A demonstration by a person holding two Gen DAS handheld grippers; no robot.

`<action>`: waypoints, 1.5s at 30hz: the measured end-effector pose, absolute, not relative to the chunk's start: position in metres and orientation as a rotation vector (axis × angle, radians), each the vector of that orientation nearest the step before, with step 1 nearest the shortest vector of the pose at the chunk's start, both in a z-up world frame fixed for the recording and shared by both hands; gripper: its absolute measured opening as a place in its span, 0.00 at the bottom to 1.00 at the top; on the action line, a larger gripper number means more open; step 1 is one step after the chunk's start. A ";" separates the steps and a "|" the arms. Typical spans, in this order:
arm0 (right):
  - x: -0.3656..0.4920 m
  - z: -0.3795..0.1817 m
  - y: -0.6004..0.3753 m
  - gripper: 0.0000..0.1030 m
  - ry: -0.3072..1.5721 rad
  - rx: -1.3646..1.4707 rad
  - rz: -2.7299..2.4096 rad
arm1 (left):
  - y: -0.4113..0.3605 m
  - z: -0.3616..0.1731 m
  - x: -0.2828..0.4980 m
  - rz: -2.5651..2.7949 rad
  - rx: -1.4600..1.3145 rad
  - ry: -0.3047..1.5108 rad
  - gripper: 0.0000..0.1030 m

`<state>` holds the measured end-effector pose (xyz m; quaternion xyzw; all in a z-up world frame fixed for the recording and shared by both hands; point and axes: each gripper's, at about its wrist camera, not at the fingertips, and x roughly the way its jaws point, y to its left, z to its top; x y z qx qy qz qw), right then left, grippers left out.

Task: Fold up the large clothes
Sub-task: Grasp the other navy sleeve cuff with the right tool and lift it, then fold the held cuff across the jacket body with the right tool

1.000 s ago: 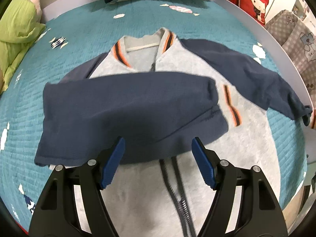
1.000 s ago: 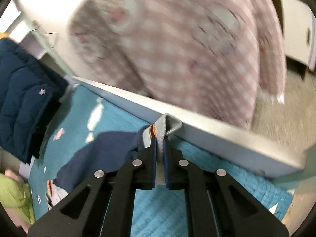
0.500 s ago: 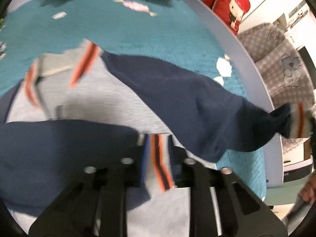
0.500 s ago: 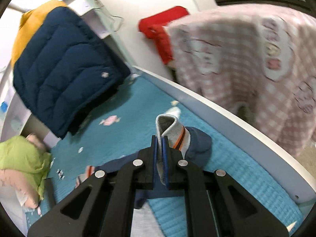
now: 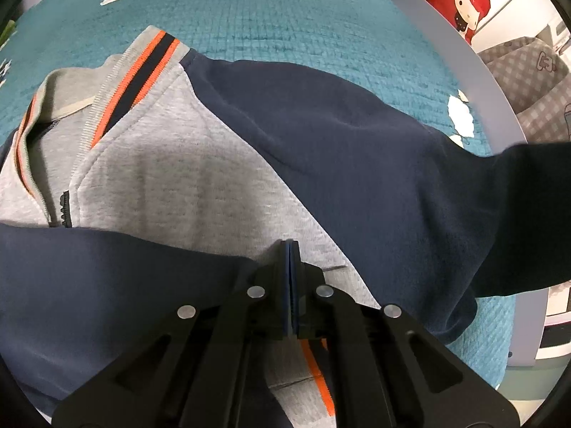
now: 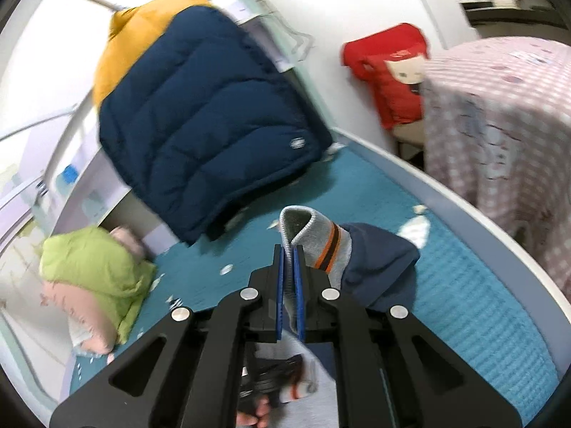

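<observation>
Across the teal quilted bed (image 5: 321,28): grey jacket (image 5: 185,185) with navy sleeves, spread flat, striped collar (image 5: 139,71) toward the far edge. Left hand-held gripper (image 5: 289,249): jaws fully closed over the grey chest panel, beside the folded-over navy sleeve (image 5: 107,278); grey-and-orange cuff (image 5: 314,367) visible beneath the fingers, though whether any fabric was pinched could not be told. Right hand-held gripper (image 6: 289,253): jaws clamped on the ribbed cuff (image 6: 310,235) of the other sleeve (image 6: 378,267), lifted clear of the bed. Surroundings: navy and yellow puffer jacket (image 6: 207,117) hung past the far side of the bed; green and pink bedding bundle (image 6: 92,274) at the left; red cushion (image 6: 389,71) and pink checked blanket (image 6: 499,125) beyond the white bed rail (image 6: 481,221).
</observation>
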<state>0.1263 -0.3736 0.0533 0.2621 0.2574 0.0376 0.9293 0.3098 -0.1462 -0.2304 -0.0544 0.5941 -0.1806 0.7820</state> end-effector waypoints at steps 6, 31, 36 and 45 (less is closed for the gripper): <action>0.131 0.067 -0.313 0.05 0.562 0.495 0.233 | -0.139 -0.233 0.313 -0.397 -0.133 1.295 0.02; 0.173 0.010 -0.163 0.09 0.802 0.367 0.399 | 0.031 -0.172 0.299 -0.096 -0.109 1.284 0.03; 0.182 -0.028 -0.158 0.61 0.901 0.389 0.399 | 0.089 -0.180 0.295 -0.006 -0.150 1.296 0.04; 0.169 -0.084 -0.301 0.73 1.033 0.588 0.033 | 0.135 -0.206 0.259 -0.017 -0.245 1.361 0.32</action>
